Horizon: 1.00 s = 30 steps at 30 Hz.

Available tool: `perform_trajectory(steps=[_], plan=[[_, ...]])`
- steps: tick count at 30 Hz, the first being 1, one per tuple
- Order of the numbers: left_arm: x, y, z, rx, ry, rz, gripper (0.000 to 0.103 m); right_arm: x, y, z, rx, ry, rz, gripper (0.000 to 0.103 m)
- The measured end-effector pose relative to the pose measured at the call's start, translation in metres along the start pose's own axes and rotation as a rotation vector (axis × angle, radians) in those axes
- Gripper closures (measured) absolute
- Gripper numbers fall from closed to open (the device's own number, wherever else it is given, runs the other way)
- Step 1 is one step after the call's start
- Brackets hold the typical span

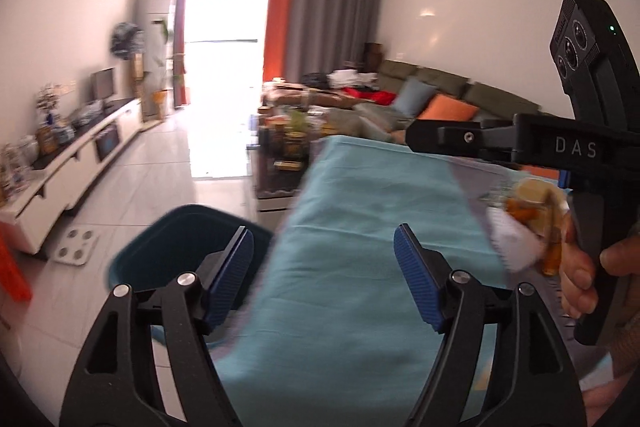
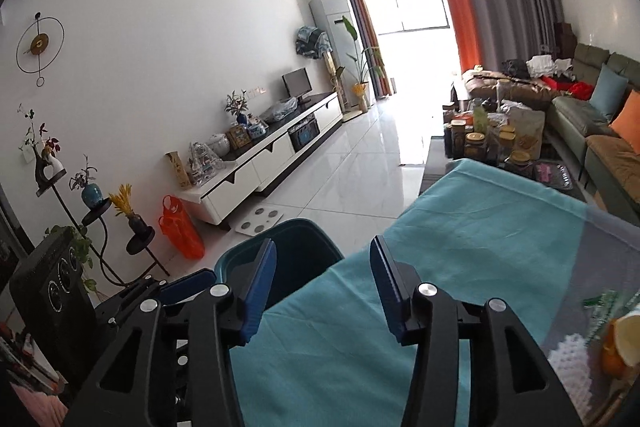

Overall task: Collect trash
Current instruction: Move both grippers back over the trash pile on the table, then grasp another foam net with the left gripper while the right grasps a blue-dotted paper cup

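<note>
A dark teal trash bin stands on the floor at the left edge of a table with a teal cloth. It also shows in the right wrist view. My left gripper is open and empty above the cloth beside the bin. My right gripper is open and empty, over the cloth edge near the bin. The right gripper's body shows at the right of the left wrist view. No trash is between either pair of fingers.
A clear jar with orange contents and a white doily sit at the table's right. A white TV cabinet, an orange bag, a floor scale, a cluttered coffee table and a green sofa surround the tiled floor.
</note>
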<state>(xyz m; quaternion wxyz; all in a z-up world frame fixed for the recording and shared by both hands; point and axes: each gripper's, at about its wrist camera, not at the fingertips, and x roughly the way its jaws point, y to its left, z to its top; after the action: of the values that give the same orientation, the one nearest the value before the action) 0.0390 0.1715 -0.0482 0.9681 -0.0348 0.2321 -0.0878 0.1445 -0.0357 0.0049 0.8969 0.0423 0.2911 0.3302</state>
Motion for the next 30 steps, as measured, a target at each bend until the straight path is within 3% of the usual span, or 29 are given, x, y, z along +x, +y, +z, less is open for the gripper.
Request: perform_trajectory(steps=[8, 12, 19, 26, 30], plan=[[0.019, -0.083, -0.005, 0.080, 0.076, -0.231, 0.028, -0.082, -0.059, -0.024, 0.044, -0.069, -0.210, 0.055], [0.042, -0.113, -0.008, 0.078, 0.126, -0.300, 0.028, -0.110, -0.094, -0.035, 0.090, -0.088, -0.317, 0.055], [0.088, -0.144, -0.015, 0.089, 0.229, -0.345, 0.028, -0.127, -0.140, -0.053, 0.146, -0.074, -0.449, 0.055], [0.115, -0.153, -0.018, 0.052, 0.318, -0.361, 0.028, -0.124, -0.162, -0.070, 0.156, -0.027, -0.519, 0.055], [0.128, -0.153, -0.019, 0.017, 0.360, -0.391, 0.034, -0.115, -0.171, -0.073, 0.144, 0.018, -0.551, 0.055]])
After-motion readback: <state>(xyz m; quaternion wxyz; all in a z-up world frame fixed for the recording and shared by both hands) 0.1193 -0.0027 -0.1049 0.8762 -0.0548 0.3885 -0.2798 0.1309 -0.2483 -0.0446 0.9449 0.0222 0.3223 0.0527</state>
